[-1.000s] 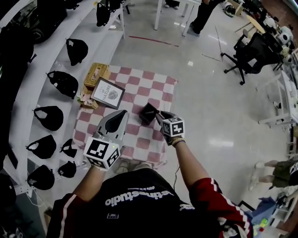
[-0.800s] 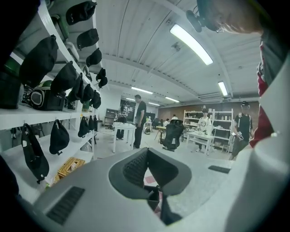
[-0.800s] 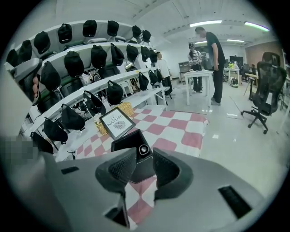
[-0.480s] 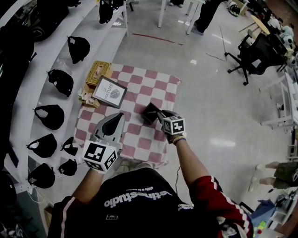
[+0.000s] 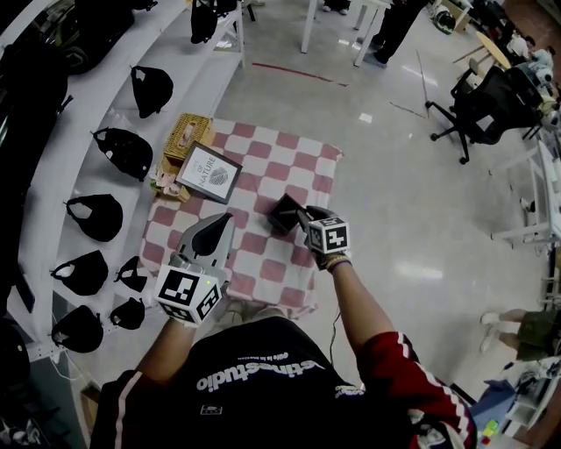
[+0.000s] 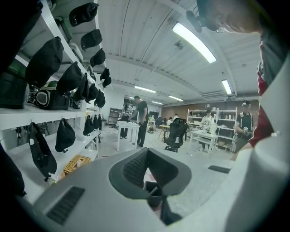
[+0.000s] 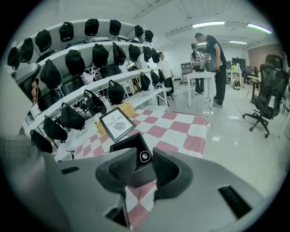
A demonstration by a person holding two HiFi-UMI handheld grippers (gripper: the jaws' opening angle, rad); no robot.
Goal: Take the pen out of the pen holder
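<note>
Fingers (image 7: 121, 168): right gripper (image 7: 145, 164) spread round pen (image 7: 144, 156), left gripper (image 6: 147, 165) pressed together; checkered cloth (image 5: 263, 167), floor (image 5: 394, 175).

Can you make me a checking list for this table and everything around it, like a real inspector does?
Surface: red-and-white checked cloth, lying flat.
Job's things: black square pen holder upright on the cloth; silver-topped pen standing inside.
Clutter: framed picture and woven straw box, left of the holder.
Grippers: right gripper tongs open, either side of the pen's top; left gripper tongs shut, empty, over the cloth.
Cables: thin dark line under the right forearm, maybe a cord.
Surroundings: white shelves with black caps; black office chair; people far off.
</note>
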